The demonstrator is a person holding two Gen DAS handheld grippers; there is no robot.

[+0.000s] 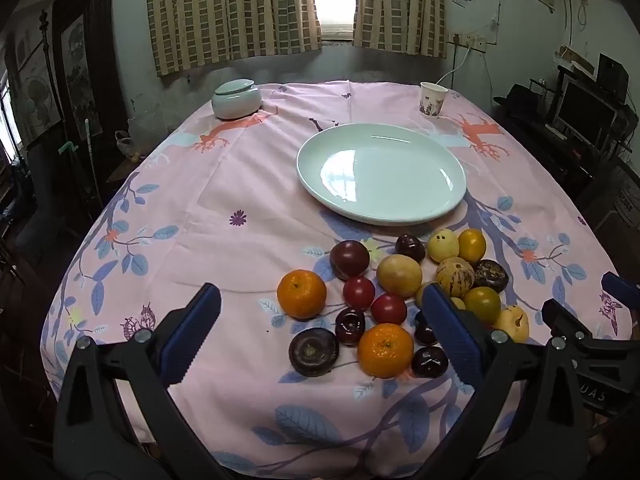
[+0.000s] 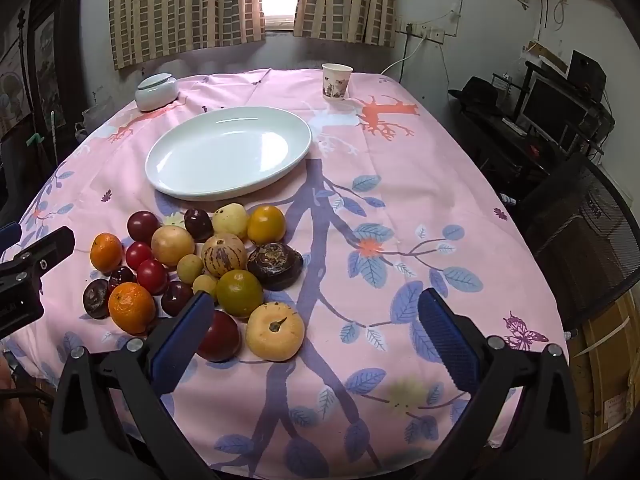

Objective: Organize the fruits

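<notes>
A heap of fruit lies on the pink flowered tablecloth [image 1: 224, 200]: two oranges [image 1: 302, 294] [image 1: 385, 350], red tomatoes [image 1: 359, 292], dark plums, a striped melon [image 1: 455, 277], yellow pears [image 1: 443, 245]. Behind the heap stands an empty pale-green oval plate [image 1: 380, 172] [image 2: 228, 152]. My left gripper [image 1: 321, 290] hovers open above the near side of the heap, holding nothing. My right gripper [image 2: 315, 296] is open too, over the heap's right edge; a yellow fruit [image 2: 275, 331] and a dark red plum [image 2: 219, 336] lie under its left finger.
A lidded ceramic jar [image 1: 236, 100] sits at the table's far left and a paper cup [image 2: 336, 82] at the far right. A black mesh chair [image 2: 580, 232] and a desk with a monitor [image 2: 552, 108] stand to the right of the table.
</notes>
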